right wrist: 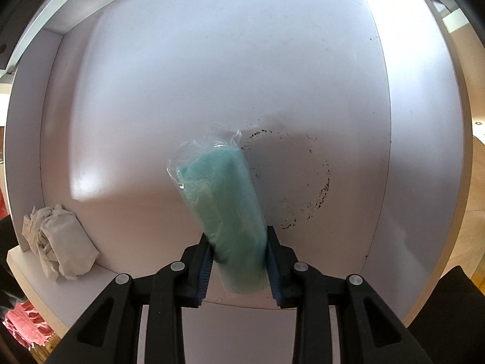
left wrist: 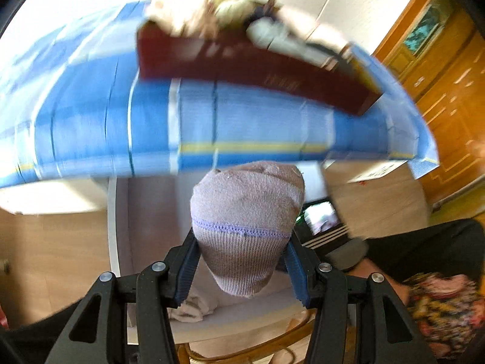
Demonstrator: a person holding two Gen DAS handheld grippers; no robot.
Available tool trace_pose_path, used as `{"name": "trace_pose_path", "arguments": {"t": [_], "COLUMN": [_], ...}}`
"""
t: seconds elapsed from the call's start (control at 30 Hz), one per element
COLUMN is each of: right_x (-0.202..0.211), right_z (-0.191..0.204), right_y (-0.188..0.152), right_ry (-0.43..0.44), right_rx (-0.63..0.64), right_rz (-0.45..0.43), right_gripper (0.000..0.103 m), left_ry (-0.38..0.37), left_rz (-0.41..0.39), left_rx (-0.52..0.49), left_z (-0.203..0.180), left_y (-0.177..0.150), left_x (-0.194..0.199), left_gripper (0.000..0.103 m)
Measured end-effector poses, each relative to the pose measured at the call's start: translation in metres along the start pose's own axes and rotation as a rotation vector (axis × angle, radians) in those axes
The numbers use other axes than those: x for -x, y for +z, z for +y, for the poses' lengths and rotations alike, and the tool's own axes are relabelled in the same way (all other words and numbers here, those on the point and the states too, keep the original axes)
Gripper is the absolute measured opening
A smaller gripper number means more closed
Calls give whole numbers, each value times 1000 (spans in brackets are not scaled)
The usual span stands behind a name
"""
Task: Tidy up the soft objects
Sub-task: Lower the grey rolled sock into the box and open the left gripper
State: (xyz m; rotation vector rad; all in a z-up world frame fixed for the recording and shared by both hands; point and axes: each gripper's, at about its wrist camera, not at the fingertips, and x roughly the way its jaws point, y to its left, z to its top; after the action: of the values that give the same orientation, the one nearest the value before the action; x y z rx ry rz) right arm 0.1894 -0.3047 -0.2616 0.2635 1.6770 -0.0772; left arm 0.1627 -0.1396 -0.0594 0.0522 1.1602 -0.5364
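Note:
In the left wrist view a rolled greyish sock (left wrist: 245, 212) with a lilac stitched band hangs in the air, and my left gripper (left wrist: 242, 242) is shut on its ribbed end, both blue pads pressing its sides. In the right wrist view my right gripper (right wrist: 238, 236) points straight down into a white bin (right wrist: 212, 75). It is shut on a teal cloth roll (right wrist: 227, 200) wrapped in clear plastic, whose far end reaches toward the bin's floor. I cannot tell whether the roll touches the floor.
A crumpled white cloth (right wrist: 60, 239) lies in the bin's lower left corner, seen also below the sock (left wrist: 191, 306). A ring of dark specks (right wrist: 318, 188) marks the bin floor. Behind the sock, a dark red box (left wrist: 242, 66) of soft items sits on a blue striped cloth (left wrist: 212, 121). A wooden cabinet (left wrist: 448, 97) stands right.

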Motion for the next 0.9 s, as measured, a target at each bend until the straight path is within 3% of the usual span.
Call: {"name": "trace_pose_path", "arguments": {"t": [0.23, 0.4, 0.63, 0.9], "right_x": [-25, -25, -25, -21], "right_z": [-1, -3, -11, -26], "right_y": [-6, -6, -8, -6], "right_ry": [10, 14, 29, 86], "right_rx": [-19, -21, -45, -98], "right_rz": [-1, -1, 5, -4], "right_gripper": [31, 31, 31, 31], "left_ry": [-80, -102, -31, 56], "left_rz": [-98, -142, -145, -84], "left_rx": [-15, -4, 10, 28], "left_z": [-22, -32, -44, -42], "left_y": [62, 111, 167, 198], "left_x": [56, 74, 48, -5], "left_gripper": [54, 54, 54, 54]}}
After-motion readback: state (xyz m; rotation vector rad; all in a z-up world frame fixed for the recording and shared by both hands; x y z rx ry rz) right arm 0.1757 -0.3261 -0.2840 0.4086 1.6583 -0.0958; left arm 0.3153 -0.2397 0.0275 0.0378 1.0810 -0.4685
